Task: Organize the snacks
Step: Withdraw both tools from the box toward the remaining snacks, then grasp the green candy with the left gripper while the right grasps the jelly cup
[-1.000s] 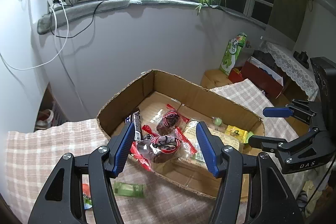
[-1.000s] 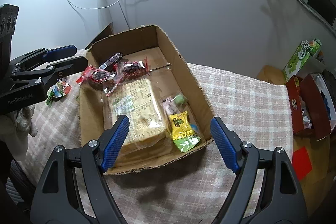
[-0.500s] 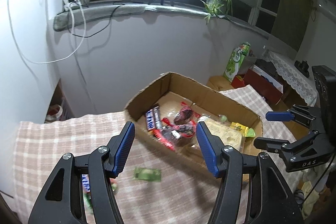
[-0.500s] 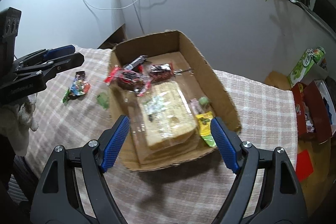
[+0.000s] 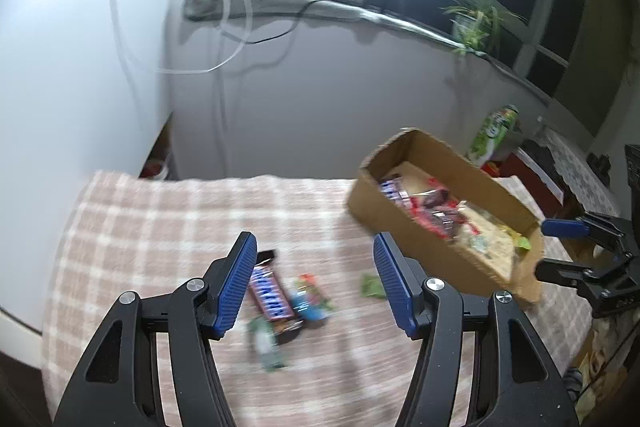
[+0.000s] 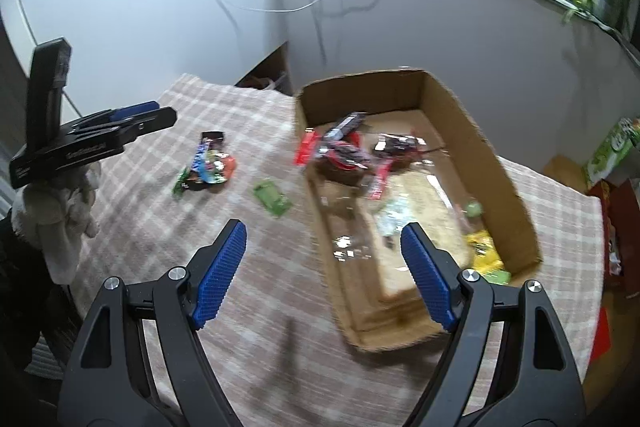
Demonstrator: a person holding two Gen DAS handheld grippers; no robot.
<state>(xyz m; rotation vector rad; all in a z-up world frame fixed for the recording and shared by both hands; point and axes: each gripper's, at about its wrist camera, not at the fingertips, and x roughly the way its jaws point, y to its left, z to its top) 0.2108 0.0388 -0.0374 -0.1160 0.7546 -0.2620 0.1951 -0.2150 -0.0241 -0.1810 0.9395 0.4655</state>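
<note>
My left hand-held gripper (image 5: pixel 314 281) hangs wide open and empty over the checked pink cloth on the table (image 5: pixel 160 227), above a small heap of loose snacks: a brown chocolate bar (image 5: pixel 270 297) and a bright blue-and-red packet (image 5: pixel 310 301). My right hand-held gripper (image 6: pixel 322 277) is also spread wide, holding nothing, by the open cardboard box (image 6: pixel 486 151) of wrapped snacks. A flat green sachet (image 6: pixel 272 197) lies between heap and box.

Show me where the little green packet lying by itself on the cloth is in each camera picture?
Left wrist view: the green packet lies low and right of middle, partly behind the left gripper's right finger, near the box.
Right wrist view: the same packet lies left of middle, just left of the box.
Shared landmark: the cardboard box.
</note>
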